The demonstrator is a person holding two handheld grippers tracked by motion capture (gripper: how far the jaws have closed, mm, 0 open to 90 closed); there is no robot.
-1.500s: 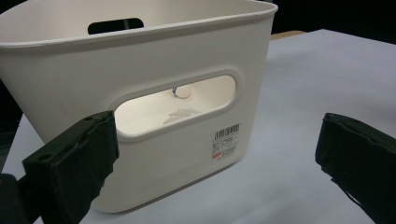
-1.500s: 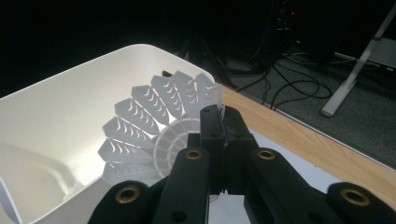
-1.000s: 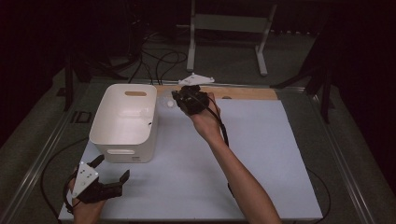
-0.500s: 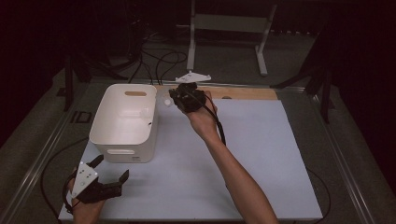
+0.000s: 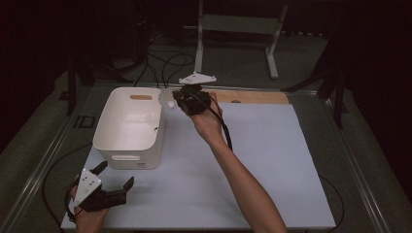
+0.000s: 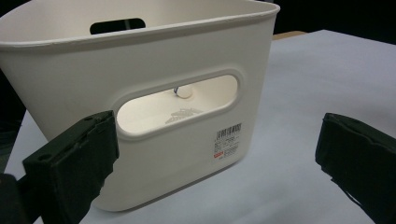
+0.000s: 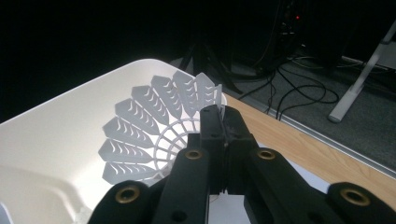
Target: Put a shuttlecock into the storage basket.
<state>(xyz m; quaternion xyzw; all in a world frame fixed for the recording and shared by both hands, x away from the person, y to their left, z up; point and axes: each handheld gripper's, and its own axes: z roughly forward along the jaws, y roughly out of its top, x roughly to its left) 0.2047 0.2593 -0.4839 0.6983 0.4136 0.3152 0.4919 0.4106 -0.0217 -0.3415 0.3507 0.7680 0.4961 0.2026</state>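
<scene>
One white shuttlecock (image 7: 154,135) is clamped by its skirt in the closed jaws of the right gripper (image 5: 180,98), held just above the far right rim of the white bin (image 5: 127,127), while the left gripper (image 5: 115,183) rests near the bin with jaws spread apart.

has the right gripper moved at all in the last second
Yes. The right gripper, shut on the shuttlecock, has shifted left toward the white bin, nearing its far right rim.
</scene>
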